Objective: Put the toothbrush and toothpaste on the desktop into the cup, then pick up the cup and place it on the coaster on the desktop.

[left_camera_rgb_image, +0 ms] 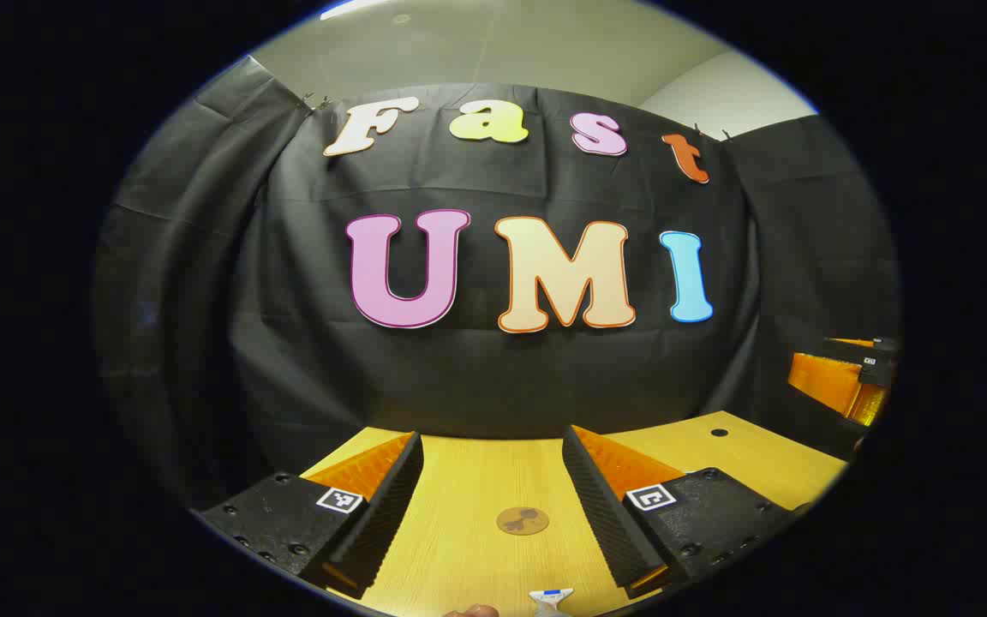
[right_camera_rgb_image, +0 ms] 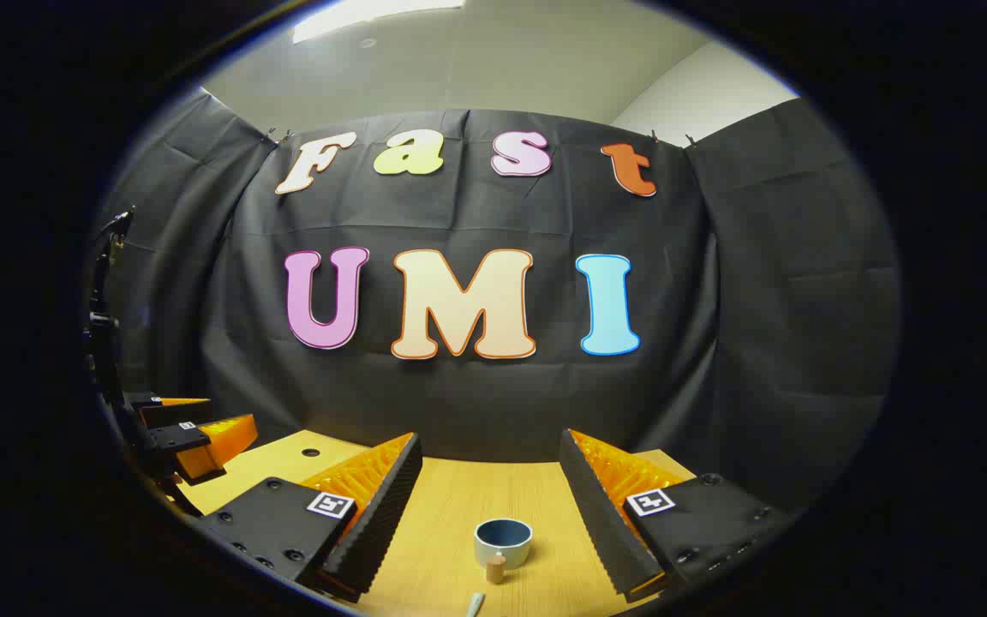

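1. Both my grippers hover above the desk (right_camera_rgb_image: pixel 451 506) with nothing between the fingers. The left gripper (left_camera_rgb_image: pixel 493 506) stands wide apart, and the right gripper (right_camera_rgb_image: pixel 489 514) is just as wide.
2. The cup (right_camera_rgb_image: pixel 503 542) sits upright on the desk, ahead of the right gripper and between its fingers' lines. It looks glazed, so I judge it rigid, smooth, fairly heavy, and breakable if knocked.
3. A small wooden knob (right_camera_rgb_image: pixel 496 566) touches the cup's near side (handle, I think). I would pinch the wall across the rim or take that knob.
4. The coaster (left_camera_rgb_image: pixel 522 520) lies flat ahead of the left gripper, bare, thin and stiff-looking.
5. A slim pale tip (right_camera_rgb_image: pixel 475 604) lies near the cup, and a white crimped end (left_camera_rgb_image: pixel 551 599) shows below the coaster (toothbrush and toothpaste, probably; I cannot tell which is which). Both seem light; I would grip them mid-body.
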Motion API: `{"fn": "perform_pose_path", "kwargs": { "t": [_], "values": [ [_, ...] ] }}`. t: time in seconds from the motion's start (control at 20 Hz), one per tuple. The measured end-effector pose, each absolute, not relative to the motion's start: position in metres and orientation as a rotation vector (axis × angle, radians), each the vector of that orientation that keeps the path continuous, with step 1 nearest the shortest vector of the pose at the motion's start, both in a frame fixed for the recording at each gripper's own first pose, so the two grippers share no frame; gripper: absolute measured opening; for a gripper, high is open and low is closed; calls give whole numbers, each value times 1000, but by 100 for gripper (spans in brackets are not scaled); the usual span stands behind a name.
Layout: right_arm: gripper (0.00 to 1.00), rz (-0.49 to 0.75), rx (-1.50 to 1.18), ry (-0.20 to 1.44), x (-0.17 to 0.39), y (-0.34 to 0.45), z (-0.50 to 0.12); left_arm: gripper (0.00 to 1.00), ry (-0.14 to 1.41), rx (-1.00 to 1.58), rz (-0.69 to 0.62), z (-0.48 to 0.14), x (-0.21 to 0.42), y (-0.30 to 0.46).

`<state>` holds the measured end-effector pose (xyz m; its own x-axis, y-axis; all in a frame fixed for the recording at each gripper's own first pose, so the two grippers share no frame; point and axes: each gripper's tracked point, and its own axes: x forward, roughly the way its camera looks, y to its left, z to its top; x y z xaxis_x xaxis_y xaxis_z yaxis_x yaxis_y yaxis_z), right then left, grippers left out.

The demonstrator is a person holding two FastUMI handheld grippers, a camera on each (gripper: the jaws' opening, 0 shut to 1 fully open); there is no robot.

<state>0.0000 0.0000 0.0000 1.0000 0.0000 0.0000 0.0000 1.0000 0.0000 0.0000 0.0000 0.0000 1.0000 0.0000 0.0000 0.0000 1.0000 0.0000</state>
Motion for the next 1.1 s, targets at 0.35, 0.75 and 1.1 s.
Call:
{"fn": "perform_pose_path", "kwargs": {
  "t": [0.35,0.75,1.1],
  "values": [
    [99,7,-20,39,-1,3,-17,95,7,4,7,-3,-3,0],
    [99,13,-8,122,1,2,-41,95,9,14,11,-6,-4,-1],
    [99,-1,-6,320,-4,-4,-103,95,12,35,22,-8,-14,1]
  ]
}}
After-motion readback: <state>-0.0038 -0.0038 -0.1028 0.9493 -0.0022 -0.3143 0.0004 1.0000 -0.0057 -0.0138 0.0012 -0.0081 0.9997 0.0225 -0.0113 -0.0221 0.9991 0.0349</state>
